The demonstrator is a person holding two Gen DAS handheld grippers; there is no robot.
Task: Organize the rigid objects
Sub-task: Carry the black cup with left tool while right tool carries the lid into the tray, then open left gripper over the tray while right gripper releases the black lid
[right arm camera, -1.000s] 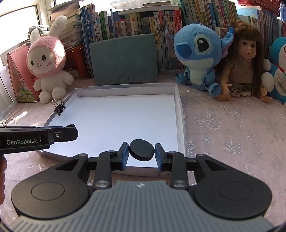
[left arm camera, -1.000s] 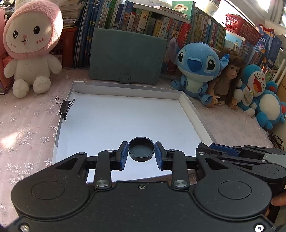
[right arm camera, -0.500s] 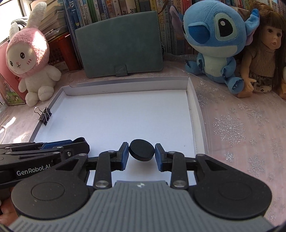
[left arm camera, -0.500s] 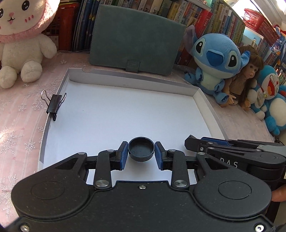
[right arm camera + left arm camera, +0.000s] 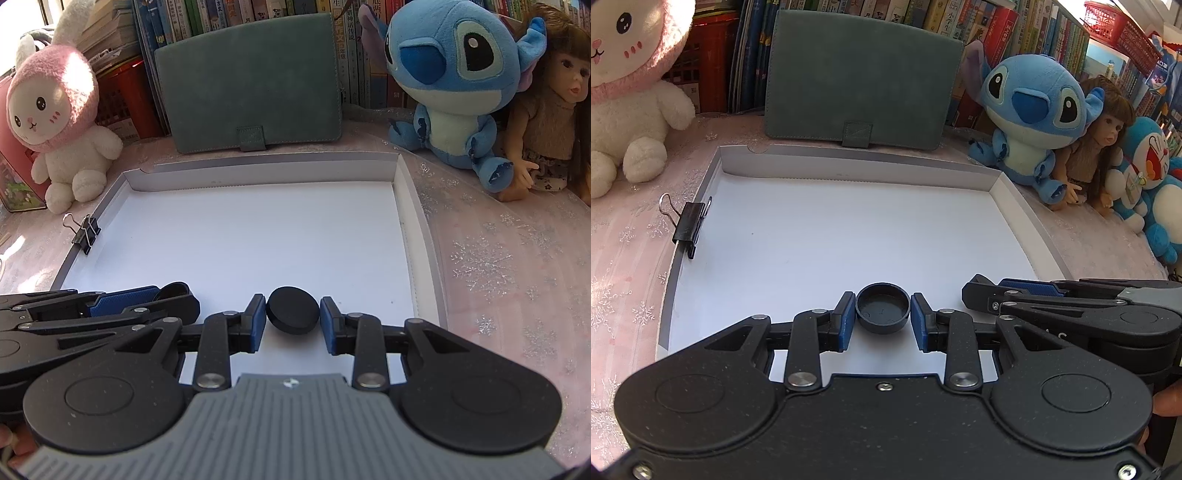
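My left gripper (image 5: 882, 322) is shut on a black round cap (image 5: 882, 312), hollow side up, low over the near part of the white tray (image 5: 849, 173). My right gripper (image 5: 293, 320) is shut on a second black round cap (image 5: 293, 311), flat side up and tilted, over the tray's (image 5: 266, 168) near right part. The right gripper shows at the right of the left wrist view (image 5: 975, 291). The left gripper (image 5: 177, 295) shows at the left of the right wrist view, its cap (image 5: 173, 288) partly hidden.
A black binder clip (image 5: 687, 229) grips the tray's left wall, also in the right wrist view (image 5: 85, 232). A green case (image 5: 860, 70) leans on books behind the tray. A bunny plush (image 5: 59, 122) sits left. Stitch plush (image 5: 1030, 114), a doll (image 5: 554, 110) and Doraemon plush (image 5: 1148, 173) sit right.
Both grippers have moved forward over the tray, each still holding its cap. The tray, the case and the toys look larger and closer.
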